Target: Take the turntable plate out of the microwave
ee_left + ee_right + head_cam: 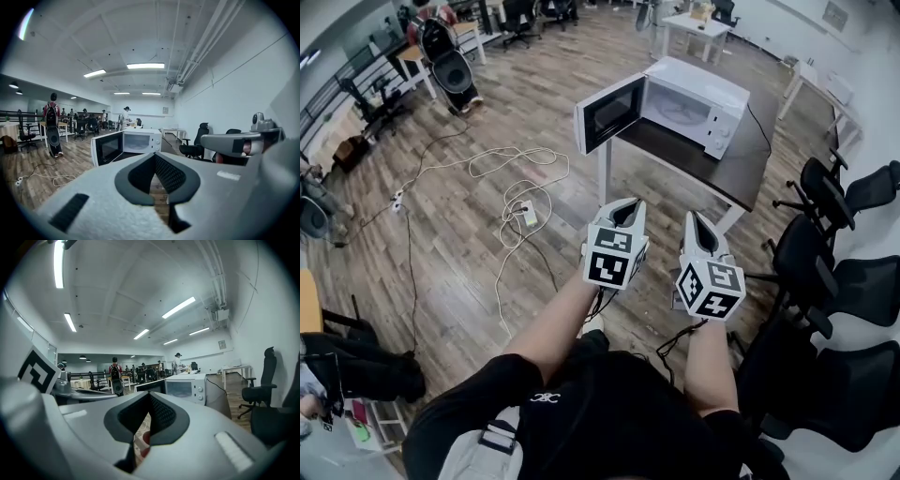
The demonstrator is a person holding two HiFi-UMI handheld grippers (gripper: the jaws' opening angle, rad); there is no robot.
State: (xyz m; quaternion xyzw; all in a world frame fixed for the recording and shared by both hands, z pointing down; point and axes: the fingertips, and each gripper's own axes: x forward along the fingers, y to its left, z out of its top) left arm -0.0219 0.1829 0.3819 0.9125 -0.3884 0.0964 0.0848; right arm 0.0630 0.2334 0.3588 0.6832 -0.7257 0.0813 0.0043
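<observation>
Resting inside the microwave (698, 98) at upper right, door (609, 112) already opened, the plate (681, 111) is not yet reached. The left gripper (623, 206) and right gripper (697, 221) are held well short, jaws together, empty.

We find the microwave (698, 98) on the desk (745, 173) ahead, its door (609, 112) swung out leftward, cables (520, 183) on the floor (469, 272) left of the desk, office chairs (825, 202) to its right, left gripper (624, 206) and right gripper (695, 221) side by side before the desk, well apart from it.
</observation>
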